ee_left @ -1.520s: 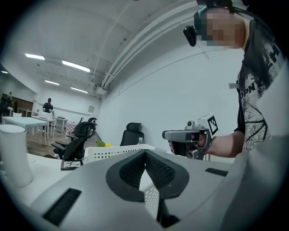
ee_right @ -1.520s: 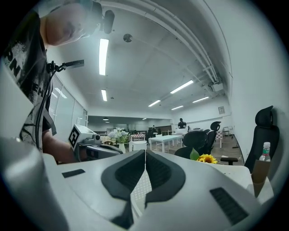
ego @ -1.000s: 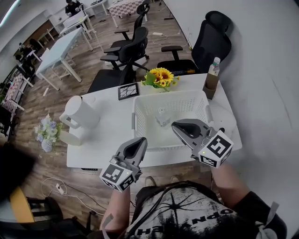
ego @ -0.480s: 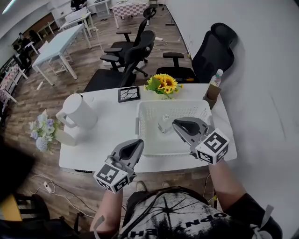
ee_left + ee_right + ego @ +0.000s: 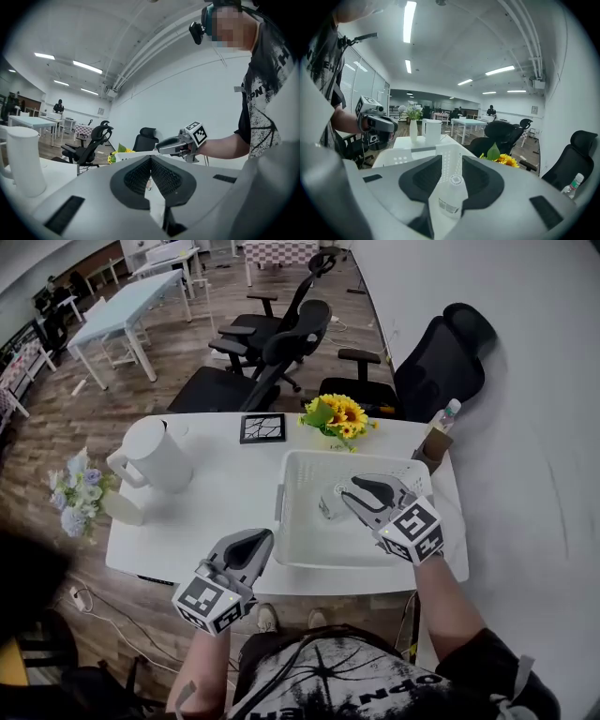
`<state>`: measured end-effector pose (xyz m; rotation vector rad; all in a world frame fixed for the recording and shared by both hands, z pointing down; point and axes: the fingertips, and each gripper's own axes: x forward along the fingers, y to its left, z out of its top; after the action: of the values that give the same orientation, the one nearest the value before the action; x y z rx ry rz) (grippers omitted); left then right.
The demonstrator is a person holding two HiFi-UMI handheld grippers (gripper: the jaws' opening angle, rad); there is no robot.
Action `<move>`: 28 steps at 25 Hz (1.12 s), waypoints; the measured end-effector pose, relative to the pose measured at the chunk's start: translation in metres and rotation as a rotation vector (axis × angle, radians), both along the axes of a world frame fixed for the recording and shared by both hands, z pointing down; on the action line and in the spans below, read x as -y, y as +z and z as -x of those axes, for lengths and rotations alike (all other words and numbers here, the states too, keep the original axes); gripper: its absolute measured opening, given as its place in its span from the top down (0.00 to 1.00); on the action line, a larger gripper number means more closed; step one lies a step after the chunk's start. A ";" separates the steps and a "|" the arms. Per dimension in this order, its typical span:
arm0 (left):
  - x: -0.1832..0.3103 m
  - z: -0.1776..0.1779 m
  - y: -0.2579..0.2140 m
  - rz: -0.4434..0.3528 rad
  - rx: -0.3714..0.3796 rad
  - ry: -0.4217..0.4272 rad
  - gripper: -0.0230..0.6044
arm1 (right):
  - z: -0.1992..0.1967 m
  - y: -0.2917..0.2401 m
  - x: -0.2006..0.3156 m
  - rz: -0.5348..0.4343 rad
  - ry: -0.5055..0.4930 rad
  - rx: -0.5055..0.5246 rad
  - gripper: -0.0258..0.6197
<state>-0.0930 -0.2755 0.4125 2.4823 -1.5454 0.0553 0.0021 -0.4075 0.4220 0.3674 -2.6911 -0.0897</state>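
A white perforated basket (image 5: 309, 538) stands on the white table (image 5: 216, 512). A clear bottle (image 5: 330, 503) with a white cap lies inside it. My right gripper (image 5: 354, 491) hangs over the basket, open, its tips just right of the bottle. In the right gripper view the bottle (image 5: 450, 193) shows in the gap of the right gripper (image 5: 452, 161), with no pad touching it. My left gripper (image 5: 255, 542) is shut and holds nothing; it hovers at the table's front edge, left of the basket. In the left gripper view its pads meet at the left gripper (image 5: 151, 161).
A white jug (image 5: 155, 454) stands at the table's left, a flower vase (image 5: 80, 502) beyond that edge. Sunflowers (image 5: 339, 414) and a black framed tile (image 5: 262, 427) sit at the back. A bottle in a cardboard sleeve (image 5: 439, 435) is at the back right. Office chairs stand behind.
The right gripper's jaws have opened and it has moved forward over the basket to the bottle. The left gripper has drawn back and left toward the table's edge.
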 end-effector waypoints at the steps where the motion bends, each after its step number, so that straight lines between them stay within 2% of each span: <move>1: 0.000 0.002 0.003 0.009 -0.001 -0.006 0.95 | 0.002 0.009 0.003 0.017 -0.006 -0.013 0.74; 3: 0.000 0.005 0.008 0.022 -0.003 -0.017 0.95 | 0.005 0.027 0.006 0.055 -0.015 -0.037 0.68; 7: 0.003 0.008 0.018 0.040 -0.015 -0.037 0.95 | 0.010 0.053 0.017 0.096 -0.025 -0.073 0.65; 16: 0.003 0.016 0.034 0.078 -0.027 -0.082 0.95 | 0.020 0.083 0.022 0.140 -0.040 -0.098 0.65; 21: 0.001 0.018 0.041 0.083 -0.044 -0.104 0.95 | 0.022 0.083 0.021 0.131 -0.052 -0.084 0.71; 28: -0.002 0.016 0.039 0.077 -0.036 -0.117 0.95 | 0.023 0.082 0.022 0.139 -0.056 -0.071 0.72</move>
<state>-0.1090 -0.2734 0.4511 2.3166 -1.6386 0.0501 -0.0205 -0.4294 0.5039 0.2414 -2.6200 0.0661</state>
